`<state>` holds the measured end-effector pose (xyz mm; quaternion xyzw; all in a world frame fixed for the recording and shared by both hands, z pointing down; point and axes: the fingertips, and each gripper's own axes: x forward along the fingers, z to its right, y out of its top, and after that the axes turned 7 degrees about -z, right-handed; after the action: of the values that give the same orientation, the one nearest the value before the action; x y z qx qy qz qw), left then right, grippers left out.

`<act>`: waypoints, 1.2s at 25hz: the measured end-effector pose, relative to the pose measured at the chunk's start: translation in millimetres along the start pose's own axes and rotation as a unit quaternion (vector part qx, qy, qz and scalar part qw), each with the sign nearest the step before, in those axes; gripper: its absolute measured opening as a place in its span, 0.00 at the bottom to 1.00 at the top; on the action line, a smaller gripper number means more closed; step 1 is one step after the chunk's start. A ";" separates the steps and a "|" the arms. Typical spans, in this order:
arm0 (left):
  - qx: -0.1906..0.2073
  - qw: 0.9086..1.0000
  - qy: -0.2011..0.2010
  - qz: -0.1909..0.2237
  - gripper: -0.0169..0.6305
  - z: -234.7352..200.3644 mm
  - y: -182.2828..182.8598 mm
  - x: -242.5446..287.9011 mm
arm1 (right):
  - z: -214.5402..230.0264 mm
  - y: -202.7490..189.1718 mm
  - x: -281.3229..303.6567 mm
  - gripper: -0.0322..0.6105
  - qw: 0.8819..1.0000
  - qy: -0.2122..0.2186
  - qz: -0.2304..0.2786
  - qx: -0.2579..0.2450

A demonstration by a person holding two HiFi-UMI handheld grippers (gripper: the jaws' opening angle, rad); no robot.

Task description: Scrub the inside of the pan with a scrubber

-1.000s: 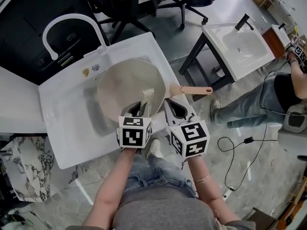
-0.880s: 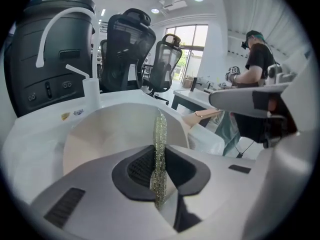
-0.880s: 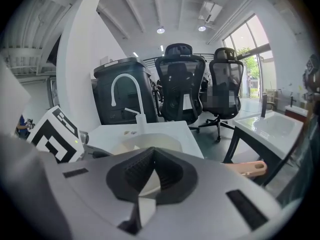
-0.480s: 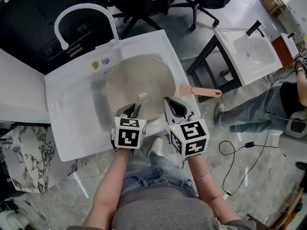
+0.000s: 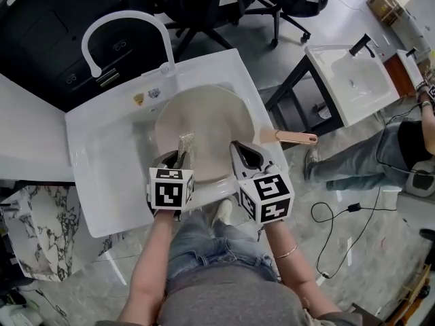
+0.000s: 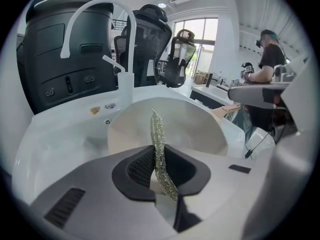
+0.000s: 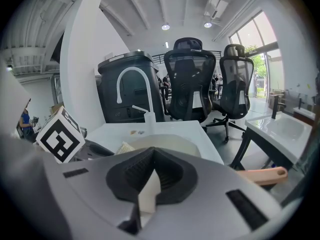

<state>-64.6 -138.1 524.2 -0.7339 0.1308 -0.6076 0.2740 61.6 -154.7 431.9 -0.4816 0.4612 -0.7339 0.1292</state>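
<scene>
slid the left gripper (image 5: 178,159) and its scrubber (image 5: 185,144) from the middle of the pan (image 5: 217,114) to its near left side over the last second; kept the right gripper (image 5: 246,153) where it was, at the pan's near right rim close to the handle (image 5: 296,138). holds the scrubber upright now, pinched thin between the left fingers (image 6: 136,167), with its glittery mesh top standing above them over the pan's pale inside. cannot tell whether touching the pan's floor or just above it. shows the right fingers (image 7: 137,176) drawn in to a narrow slit on a pale strip, by its look the pan's rim. rests the pan tilted inside the white sink (image 5: 102,148), with the wooden handle poking out past the sink's right edge, free of both grippers. has a white faucet (image 5: 122,26) arching up from the sink's far rim, and two small stickers (image 5: 146,96) just beside its base. beyond that: black chairs (image 7: 190,79), a second sink (image 5: 353,80) on a black-legged bench to the right, a person (image 5: 408,134) next to it, and a cable (image 5: 340,209) lying across the marbled floor (image 5: 326,263).
</scene>
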 end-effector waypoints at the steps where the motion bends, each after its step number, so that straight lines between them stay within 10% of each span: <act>1: 0.000 1.000 0.001 -0.001 0.12 -4.5 -0.4 0.2 | -0.9 0.9 1.9 0.07 1.000 0.000 -0.001 0.000; 30: 0.084 0.996 0.020 0.024 0.12 -80.4 38.2 9.5 | -15.7 16.2 24.2 0.07 0.998 -0.059 0.000 0.033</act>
<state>-134.5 -193.7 519.5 -0.6929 0.1020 -0.6240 0.3467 32.3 -170.2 431.4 -0.5199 0.4279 -0.7190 0.1724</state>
